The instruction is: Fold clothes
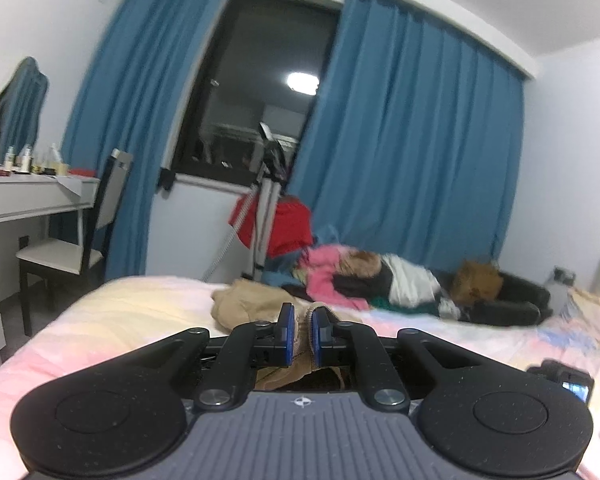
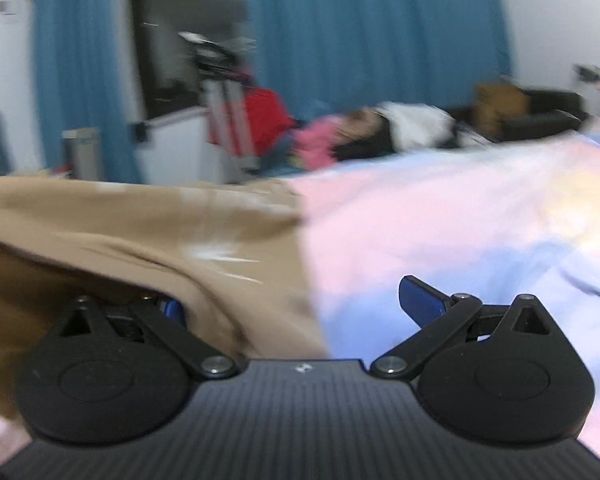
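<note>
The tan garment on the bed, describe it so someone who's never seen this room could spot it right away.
Start at the bed with the pastel pink, yellow and blue cover. The tan garment lies crumpled on its near part, its ribbed edge pinched in the left gripper. Unlike the pile of clothes by the blue curtains, it is plain beige and lies alone.

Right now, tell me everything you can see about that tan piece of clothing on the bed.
The tan garment looks like soft, matte cloth with a ribbed edge, rumpled and unfolded on the pastel bedsheet. The left gripper is shut on a bunched part of it. In the blurred right wrist view it spreads wide, draping over one finger of the open right gripper. It lies apart from the heap of other clothes farther back.
</note>
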{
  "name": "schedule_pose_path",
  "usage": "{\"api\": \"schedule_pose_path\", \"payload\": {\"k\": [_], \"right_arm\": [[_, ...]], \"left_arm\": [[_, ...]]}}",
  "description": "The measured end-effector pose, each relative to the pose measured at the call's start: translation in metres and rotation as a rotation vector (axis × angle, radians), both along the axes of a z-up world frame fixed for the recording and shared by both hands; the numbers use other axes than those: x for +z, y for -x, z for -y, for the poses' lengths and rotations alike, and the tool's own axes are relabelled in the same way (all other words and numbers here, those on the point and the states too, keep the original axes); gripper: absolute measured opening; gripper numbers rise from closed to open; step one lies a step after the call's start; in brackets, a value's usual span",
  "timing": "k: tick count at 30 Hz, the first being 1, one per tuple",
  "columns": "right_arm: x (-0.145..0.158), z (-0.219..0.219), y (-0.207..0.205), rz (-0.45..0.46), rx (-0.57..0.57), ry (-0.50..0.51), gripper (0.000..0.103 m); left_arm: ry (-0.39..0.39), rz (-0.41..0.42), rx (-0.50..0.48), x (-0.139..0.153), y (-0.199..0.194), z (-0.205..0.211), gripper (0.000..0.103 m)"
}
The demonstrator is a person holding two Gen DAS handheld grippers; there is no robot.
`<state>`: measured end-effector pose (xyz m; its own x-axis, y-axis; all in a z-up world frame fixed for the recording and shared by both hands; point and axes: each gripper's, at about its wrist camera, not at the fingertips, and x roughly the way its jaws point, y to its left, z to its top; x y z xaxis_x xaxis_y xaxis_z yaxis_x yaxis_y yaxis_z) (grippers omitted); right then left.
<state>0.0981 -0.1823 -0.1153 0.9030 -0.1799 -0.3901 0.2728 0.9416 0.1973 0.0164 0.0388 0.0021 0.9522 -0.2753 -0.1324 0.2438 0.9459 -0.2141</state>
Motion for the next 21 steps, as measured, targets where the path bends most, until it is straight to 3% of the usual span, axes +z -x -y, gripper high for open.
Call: {"api": "schedule_pose_path", "payload": {"k": [2,3,6,7,9,13,19,21], "right_arm": [[-0.004,0.011,-0.002,-0.048,-0.003,-0.046,0.101],[-0.007,0.015,-0.004,-0.076,0.000,-0.067,0.094],[-0.002,0.017,0.001,-0.056,0.003,-0.073,0.057],[0.001,0.016,0.004,-0.039,0.003,-0.070,0.037],[0.011,0.013,0.012,0.029,0.012,-0.039,0.020],[0.029,0.014,0.023,0.144,0.076,-0.032,0.014],[0.033,0.012,0.019,0.152,0.119,-0.029,0.013],[0.035,0.014,0.019,0.155,0.125,-0.031,0.013]], "left_arm": [[0.018,0.010,0.014,0.003,0.001,-0.004,0.009],[0.021,0.009,0.016,0.003,0.001,-0.005,0.009],[-0.018,-0.015,0.010,-0.001,-0.003,0.001,0.009],[-0.040,-0.023,0.014,-0.004,-0.004,0.004,0.009],[-0.076,-0.040,0.022,-0.009,-0.008,0.008,0.009],[-0.095,-0.100,0.041,-0.018,-0.020,0.008,0.010],[-0.186,-0.210,0.032,-0.040,-0.037,0.015,0.019],[-0.235,-0.253,0.018,-0.049,-0.042,0.021,0.028]]}}
